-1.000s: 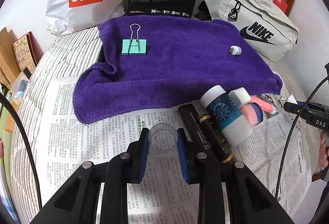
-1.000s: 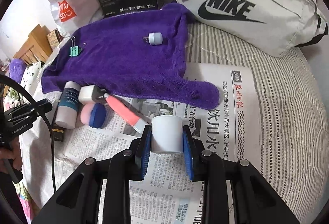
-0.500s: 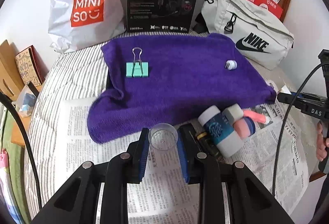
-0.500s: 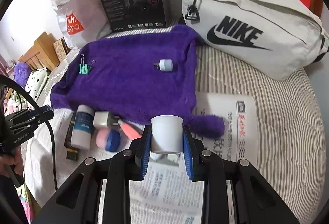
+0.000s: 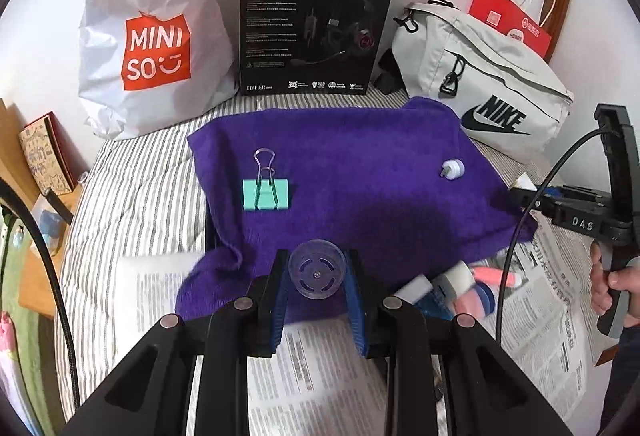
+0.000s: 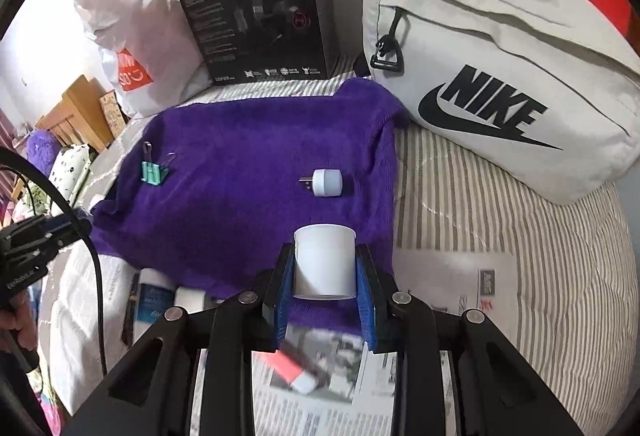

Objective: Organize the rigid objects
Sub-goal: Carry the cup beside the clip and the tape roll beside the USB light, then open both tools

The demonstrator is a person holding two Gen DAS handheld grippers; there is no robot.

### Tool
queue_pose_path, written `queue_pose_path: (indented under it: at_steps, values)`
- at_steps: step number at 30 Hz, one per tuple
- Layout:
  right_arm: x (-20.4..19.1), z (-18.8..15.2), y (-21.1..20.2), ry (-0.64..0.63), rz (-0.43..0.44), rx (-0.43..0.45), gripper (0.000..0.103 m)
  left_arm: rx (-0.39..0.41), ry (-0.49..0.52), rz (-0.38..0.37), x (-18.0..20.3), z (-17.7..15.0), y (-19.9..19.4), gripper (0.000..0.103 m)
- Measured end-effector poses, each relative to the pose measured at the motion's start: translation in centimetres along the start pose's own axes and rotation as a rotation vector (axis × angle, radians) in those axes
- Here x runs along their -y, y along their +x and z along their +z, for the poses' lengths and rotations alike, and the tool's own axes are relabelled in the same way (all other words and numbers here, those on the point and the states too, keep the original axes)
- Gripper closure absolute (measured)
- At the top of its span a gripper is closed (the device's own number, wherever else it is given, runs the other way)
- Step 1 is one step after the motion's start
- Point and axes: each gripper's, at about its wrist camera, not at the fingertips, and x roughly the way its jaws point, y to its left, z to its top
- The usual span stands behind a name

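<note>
My left gripper (image 5: 317, 286) is shut on a small clear plastic cup (image 5: 316, 270), held above the near edge of the purple towel (image 5: 360, 188). My right gripper (image 6: 325, 272) is shut on a white cylinder (image 6: 325, 260) over the towel's (image 6: 248, 172) near right corner. A teal binder clip (image 5: 266, 194) (image 6: 152, 172) lies on the towel's left part. A small white USB plug (image 5: 452, 169) (image 6: 326, 182) lies on its right part. On the newspaper (image 5: 320, 368) sit a white-and-blue bottle (image 6: 150, 296), a pink stick (image 5: 496, 276) and a pink-and-blue round piece (image 5: 476, 300).
Along the wall stand a white Miniso bag (image 5: 148, 36), a black headset box (image 5: 316, 24), a grey Nike bag (image 5: 484, 84) (image 6: 496, 76) and red paper bags (image 5: 512, 24). Striped bedding (image 6: 520, 236) lies under everything. A person's hand (image 5: 612, 288) holds the right gripper.
Both grippers have lifted and moved forward over the towel's near edge, each keeping its object. The bottle and pink items have slipped low in both views.
</note>
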Motion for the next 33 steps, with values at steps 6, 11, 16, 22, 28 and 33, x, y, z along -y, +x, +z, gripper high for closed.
queue_pose_path:
  at_steps: [6,11,16,22,28,33]
  values:
    - [0.2,0.9,1.9,-0.002,-0.006,-0.019,0.074,-0.021,-0.007,0.003,-1.1,1.2,2.1,0.077]
    - [-0.4,1.4,3.6,-0.016,-0.005,-0.043,0.074,-0.042,-0.016,0.007,-1.7,1.8,4.0,0.077]
    - [-1.0,1.6,5.1,-0.033,-0.012,-0.057,0.074,-0.068,-0.017,0.013,-2.2,2.2,6.0,0.077]
    - [-1.1,1.7,6.1,-0.042,-0.020,-0.070,0.074,-0.081,-0.031,0.021,-2.9,2.5,7.4,0.077]
    - [-1.1,1.9,6.5,-0.067,-0.038,-0.074,0.074,-0.093,-0.038,0.047,-3.5,2.7,8.7,0.077]
    - [-1.5,1.9,6.9,-0.088,-0.048,-0.075,0.074,-0.106,0.010,0.079,-2.6,3.0,9.6,0.077]
